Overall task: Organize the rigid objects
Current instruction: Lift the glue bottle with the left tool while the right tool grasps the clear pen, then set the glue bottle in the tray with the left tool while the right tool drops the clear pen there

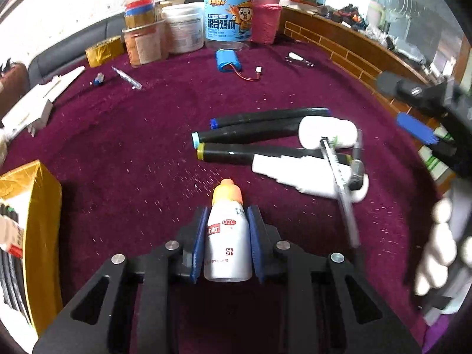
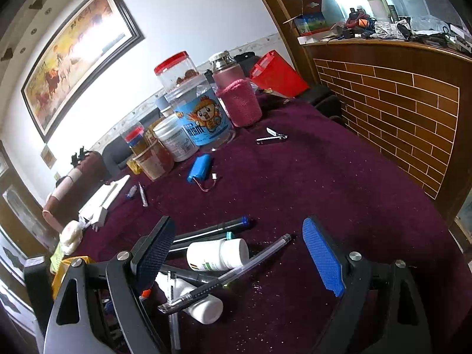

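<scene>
— Between the blue pads of the left gripper a small white bottle with an orange cap is clamped, held above the maroon cloth.

— And the right gripper?

— Its jaws are spread wide, nothing held, over the pile of markers, a white pill bottle and a clear pen.

— Which step is judged to be in hand?

— Carrying the bottle. A destination is called for next — perhaps the yellow box at the left, though that cannot be confirmed.

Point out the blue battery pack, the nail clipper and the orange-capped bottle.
blue battery pack (image 1: 228,60), left wrist view, its top face.
nail clipper (image 2: 271,138), right wrist view, its lever.
orange-capped bottle (image 1: 227,236), left wrist view, its label.
</scene>
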A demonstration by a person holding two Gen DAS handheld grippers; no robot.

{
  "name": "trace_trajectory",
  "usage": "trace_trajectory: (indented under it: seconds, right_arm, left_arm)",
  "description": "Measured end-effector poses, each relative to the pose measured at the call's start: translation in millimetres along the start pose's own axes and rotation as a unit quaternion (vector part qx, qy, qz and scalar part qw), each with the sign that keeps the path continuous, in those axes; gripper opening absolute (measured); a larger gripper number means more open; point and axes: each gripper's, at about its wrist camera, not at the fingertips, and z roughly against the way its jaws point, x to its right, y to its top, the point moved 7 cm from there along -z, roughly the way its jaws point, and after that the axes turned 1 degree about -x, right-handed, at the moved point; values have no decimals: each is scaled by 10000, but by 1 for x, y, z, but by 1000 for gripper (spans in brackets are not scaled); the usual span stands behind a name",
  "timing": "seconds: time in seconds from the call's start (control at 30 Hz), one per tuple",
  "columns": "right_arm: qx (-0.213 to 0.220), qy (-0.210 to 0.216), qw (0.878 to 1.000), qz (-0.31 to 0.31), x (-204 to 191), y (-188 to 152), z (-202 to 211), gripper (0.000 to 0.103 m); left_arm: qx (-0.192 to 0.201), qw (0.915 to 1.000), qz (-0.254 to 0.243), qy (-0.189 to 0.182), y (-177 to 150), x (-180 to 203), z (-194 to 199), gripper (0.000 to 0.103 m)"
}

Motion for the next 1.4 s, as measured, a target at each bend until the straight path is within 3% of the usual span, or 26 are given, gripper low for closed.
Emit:
trace_trajectory:
  seconds: [0.27,0.57,0.7,0.9,0.97,1.07,1.13,1.17,1.4]
  right_arm:
    - [-159,-196,9995,212,-1,-6,-10,84]
    - [-220,-504,9974,461,1,-12,-17,84]
    - [-574,-24,9982,186,-10,-20,-2,84]
    - [-1347,-53,9842,1147,-58,-68,11,82]
    - [-1539,-302,9766,1475,-68,-84,2,72]
    - [-1746,-601,9681,1696,-73,-97,-15,47]
    - [-1804,-730,9658,1715,-73,-101,-23,14]
    - [-1826,-712,9661,1678,-72,-103,-24,9]
    - [-1918,88,9692,1544,-95,-108,9,8]
  left_arm:
    - [310,9981,388,-367,-11,-16,47,24]
    - [829,9910,918,-517,-51,-59,122,24]
    - [992,9880,1082,-490,-65,-78,140,24]
    - [1005,9869,1185,-427,-82,-96,142,24]
    - [983,9867,1219,-431,-86,-99,142,24]
    - [1040,9861,1248,-347,-92,-105,147,24]
    - [1100,9857,1264,-204,-94,-111,153,24]
    - [1140,9852,1273,-135,-95,-114,156,24]
    - [1282,9804,1490,-101,-99,-139,169,24]
